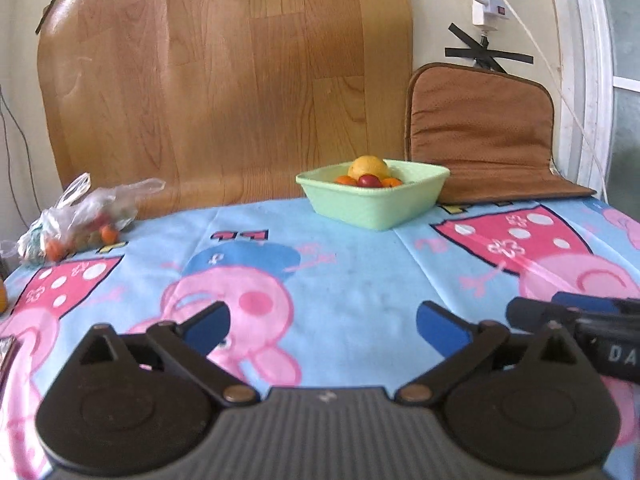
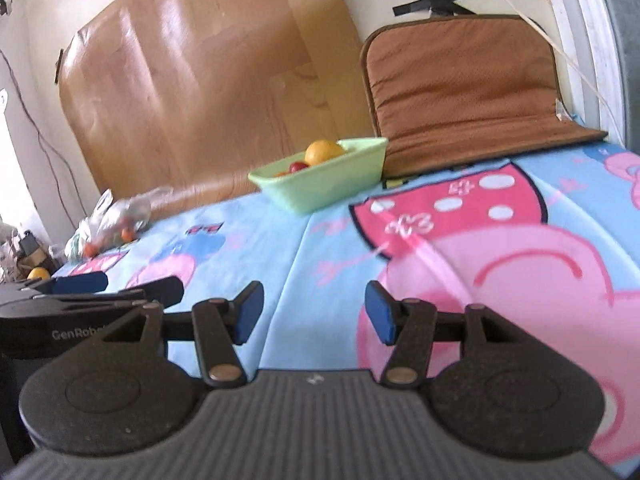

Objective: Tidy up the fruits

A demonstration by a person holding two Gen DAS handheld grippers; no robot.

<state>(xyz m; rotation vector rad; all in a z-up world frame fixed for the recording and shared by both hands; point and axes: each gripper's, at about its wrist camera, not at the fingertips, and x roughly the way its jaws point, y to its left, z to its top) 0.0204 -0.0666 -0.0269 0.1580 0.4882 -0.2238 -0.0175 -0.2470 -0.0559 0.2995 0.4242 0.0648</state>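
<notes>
Both empty, left claw (image 1: 322, 326) wide, right claw (image 2: 314, 312) half-open: take loose fruit from bag (image 1: 86, 216) at bench's far-left corner to bowl (image 1: 374, 196).

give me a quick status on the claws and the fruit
Left claw open, empty. Right claw open, empty. Fruit in green bowl; more in plastic bag. Cloth between is bare.

bowl (image 1: 376, 204): pale green, upright, far on tabletop | orange (image 1: 368, 167), red and small orange fruits: inside bowl | bag (image 1: 86, 216): clear, small fruits inside, well left of bowl
</notes>
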